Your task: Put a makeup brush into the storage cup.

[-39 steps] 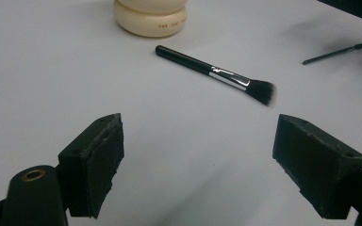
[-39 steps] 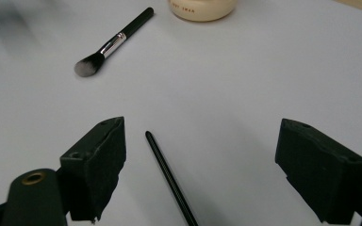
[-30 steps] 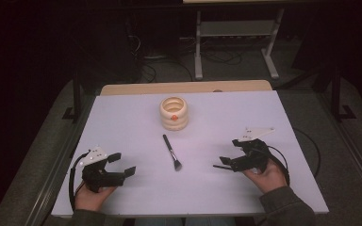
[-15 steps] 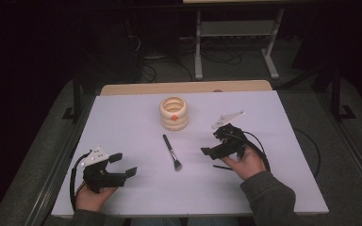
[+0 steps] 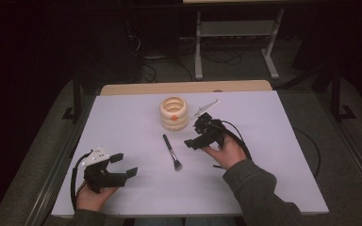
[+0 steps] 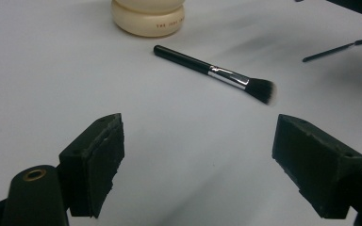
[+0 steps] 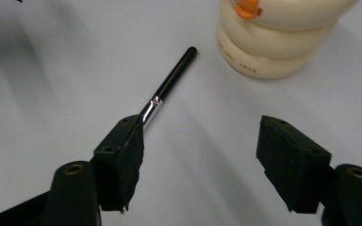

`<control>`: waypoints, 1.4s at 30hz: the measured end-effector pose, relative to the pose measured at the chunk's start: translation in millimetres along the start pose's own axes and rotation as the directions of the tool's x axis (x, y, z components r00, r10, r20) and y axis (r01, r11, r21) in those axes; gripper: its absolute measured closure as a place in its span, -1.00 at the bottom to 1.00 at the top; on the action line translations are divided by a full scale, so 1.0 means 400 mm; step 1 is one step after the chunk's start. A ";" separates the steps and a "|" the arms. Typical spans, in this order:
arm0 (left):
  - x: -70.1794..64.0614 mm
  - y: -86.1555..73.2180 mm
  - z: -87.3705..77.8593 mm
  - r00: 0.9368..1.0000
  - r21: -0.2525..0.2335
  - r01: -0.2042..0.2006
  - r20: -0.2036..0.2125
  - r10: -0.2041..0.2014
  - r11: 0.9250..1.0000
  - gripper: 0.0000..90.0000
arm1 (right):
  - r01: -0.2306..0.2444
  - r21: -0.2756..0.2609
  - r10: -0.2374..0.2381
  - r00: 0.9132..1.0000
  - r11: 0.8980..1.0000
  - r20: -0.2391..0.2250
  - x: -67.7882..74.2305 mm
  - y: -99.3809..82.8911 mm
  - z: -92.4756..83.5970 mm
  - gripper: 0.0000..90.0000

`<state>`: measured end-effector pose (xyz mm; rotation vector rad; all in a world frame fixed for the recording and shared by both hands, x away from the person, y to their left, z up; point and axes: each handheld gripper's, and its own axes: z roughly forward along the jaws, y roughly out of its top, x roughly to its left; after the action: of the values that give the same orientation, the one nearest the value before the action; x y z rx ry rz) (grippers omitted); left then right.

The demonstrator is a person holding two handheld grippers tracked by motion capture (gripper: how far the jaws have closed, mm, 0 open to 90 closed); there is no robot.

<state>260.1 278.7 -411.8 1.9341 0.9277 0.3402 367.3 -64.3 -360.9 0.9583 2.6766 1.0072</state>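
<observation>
The left tongs [image 5: 122, 165] were held low at the near left part of the table [image 5: 283, 141], released, with the jaws wide apart and nothing between them. From these tongs the brush [image 5: 171, 151] lay ahead and to the right, well apart. In the left gripper view its handle pointed toward the cream ring-shaped pot [image 6: 148, 18] and its bristles pointed the other way.

The brush lay between the two tongs, with its long axis running from the pot toward the person. The pot stood just beyond the handle end.

The right tongs [image 5: 194, 136] were also released and empty, and they hovered just beside the brush on its right. In the right gripper view one jaw covered the bristle end of the brush [image 7: 169, 87]. I judge that the right hand [image 5: 226, 151] was much nearer, so it would probably take the brush across the handle.
</observation>
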 end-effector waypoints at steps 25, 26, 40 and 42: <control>-0.007 0.004 -0.003 1.000 -0.014 -0.017 -0.003 0.017 1.000 -0.63 | -0.049 0.081 0.052 0.998 0.996 -0.034 0.020 0.072 0.161 0.07; -0.008 0.004 -0.002 1.000 -0.018 -0.010 -0.001 0.010 1.000 -0.63 | -0.073 0.086 0.077 0.996 0.994 -0.038 0.021 0.074 0.164 0.12; -0.008 0.003 -0.001 1.000 -0.017 -0.006 0.001 0.006 1.000 -0.63 | -0.129 0.146 0.135 0.990 0.981 -0.036 0.046 0.083 0.238 0.18; -0.007 0.004 -0.002 1.000 -0.018 -0.008 0.000 0.008 1.000 -0.63 | -0.121 0.151 0.126 0.992 0.981 -0.027 0.050 0.083 0.249 0.21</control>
<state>258.4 276.5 -409.9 1.9221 0.9144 0.3524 401.1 21.8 -414.6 1.1581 2.7860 0.8635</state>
